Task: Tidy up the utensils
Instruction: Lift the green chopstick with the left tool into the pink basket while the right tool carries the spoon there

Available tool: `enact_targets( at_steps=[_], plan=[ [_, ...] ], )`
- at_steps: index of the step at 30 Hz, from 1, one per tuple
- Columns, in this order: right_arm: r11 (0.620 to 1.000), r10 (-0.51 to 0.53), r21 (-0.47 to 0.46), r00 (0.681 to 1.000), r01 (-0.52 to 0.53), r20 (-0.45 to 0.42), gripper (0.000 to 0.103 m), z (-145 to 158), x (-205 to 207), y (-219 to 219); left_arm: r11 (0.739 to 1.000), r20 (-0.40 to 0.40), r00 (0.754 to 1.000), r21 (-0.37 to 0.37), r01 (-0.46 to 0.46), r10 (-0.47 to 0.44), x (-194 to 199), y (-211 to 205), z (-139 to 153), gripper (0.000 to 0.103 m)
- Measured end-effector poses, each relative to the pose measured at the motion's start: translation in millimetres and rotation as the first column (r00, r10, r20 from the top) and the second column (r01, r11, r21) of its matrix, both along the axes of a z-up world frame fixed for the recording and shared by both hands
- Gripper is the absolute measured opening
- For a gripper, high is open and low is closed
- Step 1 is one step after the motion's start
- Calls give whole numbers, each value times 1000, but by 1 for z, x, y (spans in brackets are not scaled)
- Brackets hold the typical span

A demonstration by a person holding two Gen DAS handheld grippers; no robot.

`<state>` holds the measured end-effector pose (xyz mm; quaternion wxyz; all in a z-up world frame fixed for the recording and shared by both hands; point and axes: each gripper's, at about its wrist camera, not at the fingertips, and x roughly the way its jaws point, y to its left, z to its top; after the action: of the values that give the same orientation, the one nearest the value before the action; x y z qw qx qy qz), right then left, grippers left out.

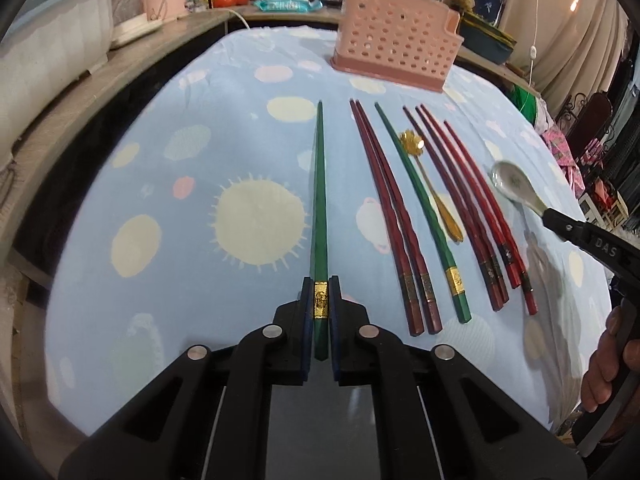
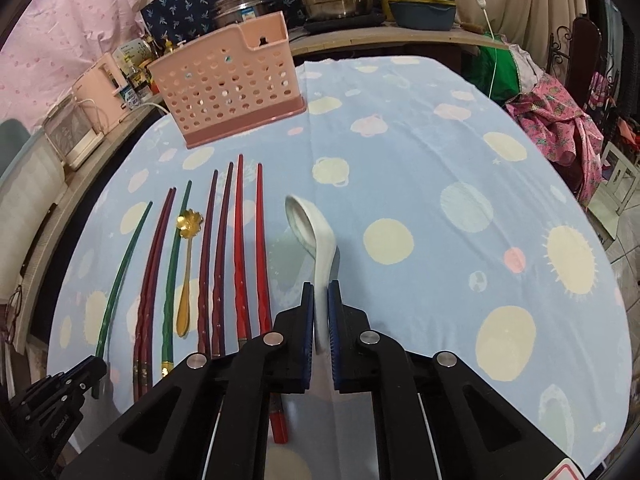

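While both claws are clamped, left gripper [image 1: 320, 300] on green chopstick [image 1: 319, 200], right gripper [image 2: 320, 304] on white spoon [image 2: 316, 240], short of pink holder [image 1: 396, 40]; glazed handle may slip from that end-grip.

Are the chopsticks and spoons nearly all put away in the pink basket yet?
Not yet. The pink basket shows nothing inside. In hand: the left gripper is shut on a green chopstick, and the right gripper on the white spoon. Left on the cloth: the other green chopstick, the red chopsticks and the gold spoon.
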<state>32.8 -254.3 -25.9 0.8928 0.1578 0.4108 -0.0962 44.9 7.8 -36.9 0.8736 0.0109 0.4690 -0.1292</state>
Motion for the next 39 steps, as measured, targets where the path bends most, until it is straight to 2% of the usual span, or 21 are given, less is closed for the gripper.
enact_targets(
  at_steps=[9, 12, 19, 24, 28, 32, 39],
  plan=[
    [999, -11, -36, 997, 14, 81, 7, 45, -6, -9, 999, 110, 994, -41, 6, -2, 0, 5, 54, 7],
    [999, -5, -50, 994, 10, 106, 6, 58, -2, -12, 999, 194, 981, -32, 3, 4, 11, 3, 81, 7],
    [999, 17, -53, 986, -8, 164, 6, 87, 25, -24, 999, 371, 928, -50, 4, 15, 59, -7, 153, 7],
    [999, 24, -37, 977, -16, 212, 6, 113, 59, -36, 996, 434, 901, -85, 15, 23, 96, -14, 190, 7],
    [999, 32, -29, 967, -25, 251, 6, 133, 91, -44, 995, 494, 869, -102, 20, 33, 126, -25, 225, 7],
    [998, 28, -55, 953, -12, 302, 6, 155, 129, -52, 995, 566, 823, -97, 10, 47, 149, -40, 256, 7],
    [999, 32, -38, 940, -20, 339, 6, 175, 202, -68, 987, 660, 748, -154, 35, 76, 198, -75, 300, 7]
  ],
)
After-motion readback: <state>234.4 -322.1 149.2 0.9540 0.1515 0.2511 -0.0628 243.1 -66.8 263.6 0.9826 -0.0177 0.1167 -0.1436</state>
